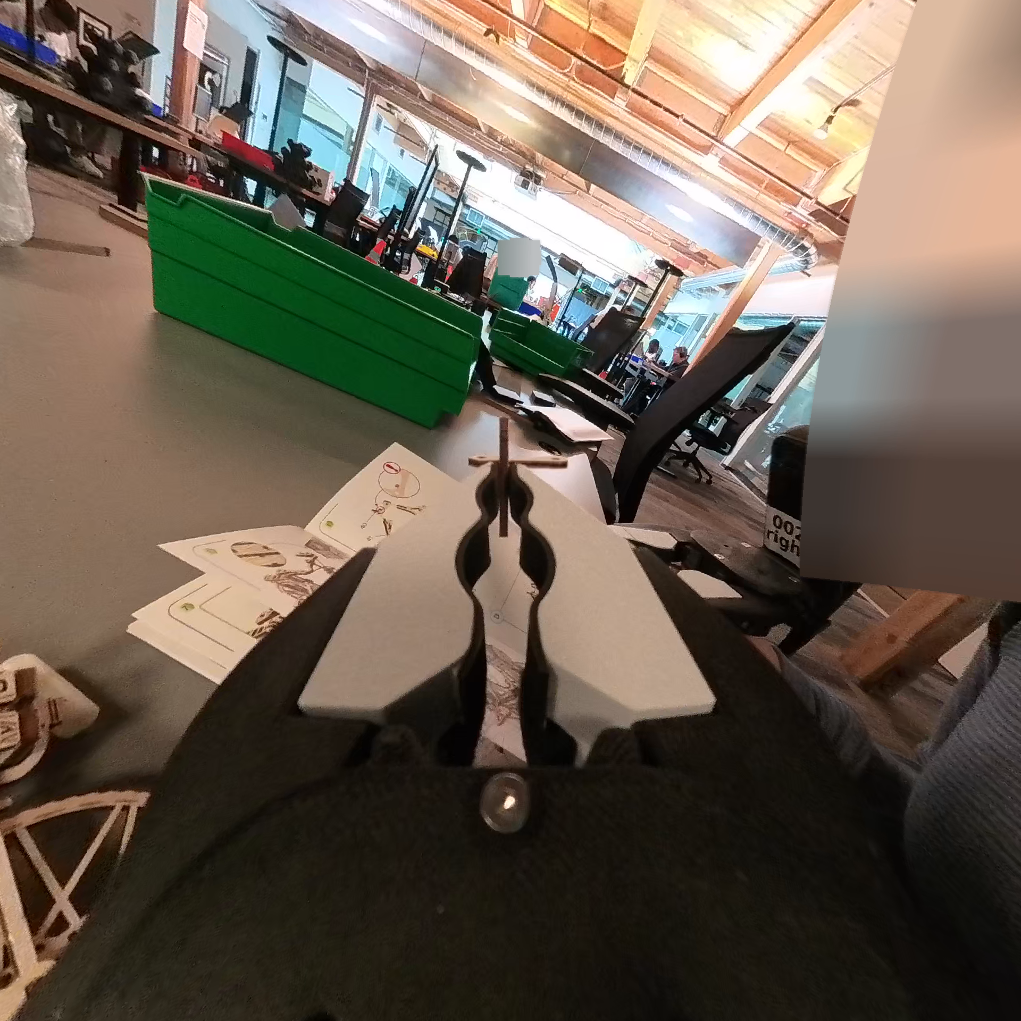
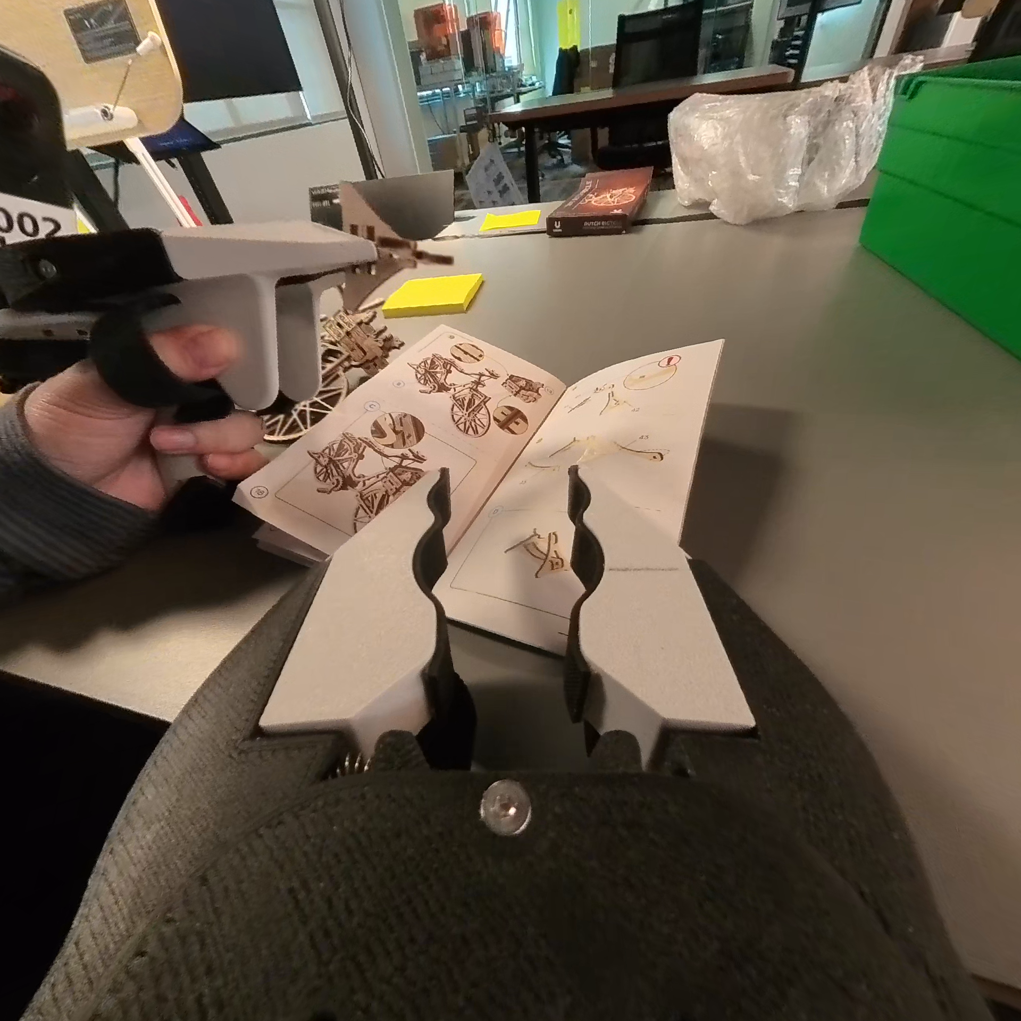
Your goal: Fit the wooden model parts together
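My left gripper [image 1: 501, 475] is shut on a small wooden cross-shaped part [image 1: 504, 461], held edge-on above the table with a crossbar sticking out past the tips. The same gripper shows in the right wrist view [image 2: 381, 251], held by a hand, with the blurred part [image 2: 414, 254] at its tips. My right gripper [image 2: 507, 475] is open and empty over the open instruction booklet [image 2: 497, 442]. A partly built wooden bicycle model [image 2: 337, 364] lies on the table behind the left gripper. Its wheel shows at the bottom left in the left wrist view [image 1: 50, 851].
Stacked green bins [image 1: 309, 315] stand on the grey table; they also show at the right in the right wrist view [image 2: 950, 182]. A yellow sticky-note pad [image 2: 433, 294], a dark model box [image 2: 599, 207] and a crumpled plastic bag [image 2: 773, 149] lie farther back. An office chair [image 1: 690, 398] stands past the table edge. My right fingertips sit around 9 cm from my left ones.
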Motion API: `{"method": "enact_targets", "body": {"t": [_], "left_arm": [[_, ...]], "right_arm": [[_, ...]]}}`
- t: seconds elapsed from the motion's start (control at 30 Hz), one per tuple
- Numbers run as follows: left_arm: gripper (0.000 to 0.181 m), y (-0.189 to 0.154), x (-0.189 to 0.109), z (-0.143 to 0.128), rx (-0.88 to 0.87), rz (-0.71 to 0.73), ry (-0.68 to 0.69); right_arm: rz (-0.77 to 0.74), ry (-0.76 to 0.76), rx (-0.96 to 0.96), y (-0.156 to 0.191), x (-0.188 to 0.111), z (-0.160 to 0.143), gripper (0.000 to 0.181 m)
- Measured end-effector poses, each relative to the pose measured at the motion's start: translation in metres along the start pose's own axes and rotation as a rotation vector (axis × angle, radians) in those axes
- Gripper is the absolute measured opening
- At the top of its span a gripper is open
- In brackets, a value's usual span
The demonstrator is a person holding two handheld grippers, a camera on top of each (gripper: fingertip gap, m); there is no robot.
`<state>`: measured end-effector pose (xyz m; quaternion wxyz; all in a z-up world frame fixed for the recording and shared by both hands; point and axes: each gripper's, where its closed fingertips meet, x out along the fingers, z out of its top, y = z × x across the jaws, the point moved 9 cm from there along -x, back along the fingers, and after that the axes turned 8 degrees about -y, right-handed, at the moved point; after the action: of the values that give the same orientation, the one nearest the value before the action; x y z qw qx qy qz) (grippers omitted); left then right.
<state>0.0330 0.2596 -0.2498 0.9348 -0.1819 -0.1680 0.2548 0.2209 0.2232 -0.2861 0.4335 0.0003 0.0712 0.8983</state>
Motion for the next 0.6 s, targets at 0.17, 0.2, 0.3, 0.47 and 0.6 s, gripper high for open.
{"method": "enact_targets", "body": {"t": [0.17, 0.2, 0.3, 0.47, 0.6], "left_arm": [[0.0, 0.0, -0.0022, 0.0016, 0.021, 0.019, -0.032], [0.001, -0.0003, -0.0032, 0.0025, 0.041, 0.032, -0.048], [0.001, -0.0024, -0.0065, 0.0054, 0.125, 0.072, -0.1], [0.001, -0.0074, -0.0058, 0.0056, 0.239, 0.087, -0.111], [0.001, -0.0092, -0.006, 0.0054, 0.262, 0.074, -0.116]], "right_arm": [[-0.001, -0.003, 0.01, -0.0013, -0.0004, 0.0002, 0.038], [-0.001, -0.005, 0.014, -0.0017, -0.0005, 0.0002, 0.037], [-0.004, -0.007, 0.023, -0.0034, -0.0009, 0.0004, 0.032], [-0.018, 0.006, 0.018, -0.0053, -0.0005, 0.0007, 0.024], [-0.025, 0.009, 0.004, -0.0056, -0.0003, 0.0007, 0.019]]}}
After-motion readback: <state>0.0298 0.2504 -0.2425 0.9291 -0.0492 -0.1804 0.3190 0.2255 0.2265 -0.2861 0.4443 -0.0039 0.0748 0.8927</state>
